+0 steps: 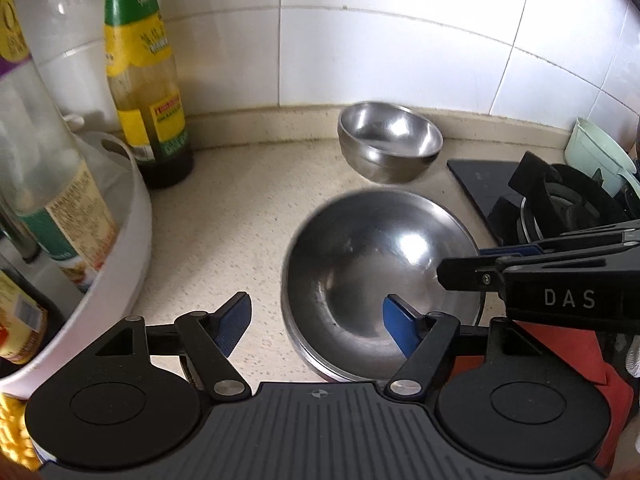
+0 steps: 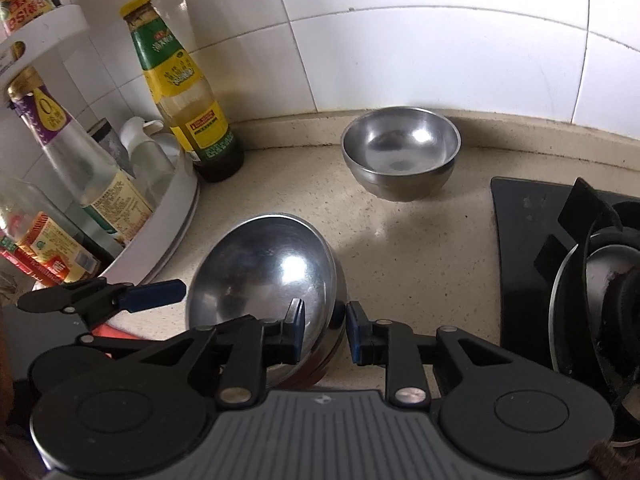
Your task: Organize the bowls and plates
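the left gripper is standing released, its blue-padded jaws spread wide; one pad is hanging over the speckled counter, the other over the inside of the large steel bowl, and neither is pressing on the metal. the right gripper is straddling the near rim of the same bowl, one ribbed blue pad inside, the other outside; a narrow gap is showing on the outer side, so the jaws are sitting slightly apart with the rim between them and are not clenching.

the large bowl is resting on the counter between both grippers, empty, round, shallow, polished and mirror-bright; in the left wrist view it is sitting on more steel rims, apparently a nested stack. a small steel bowl, deeper and also empty, is standing well apart near the tiled wall.

to the left, a white round tray is holding several glass bottles and jars with printed labels. a tall yellow-labelled sauce bottle is standing just beside it. to the right, a black glass hob is carrying a cast burner grate.
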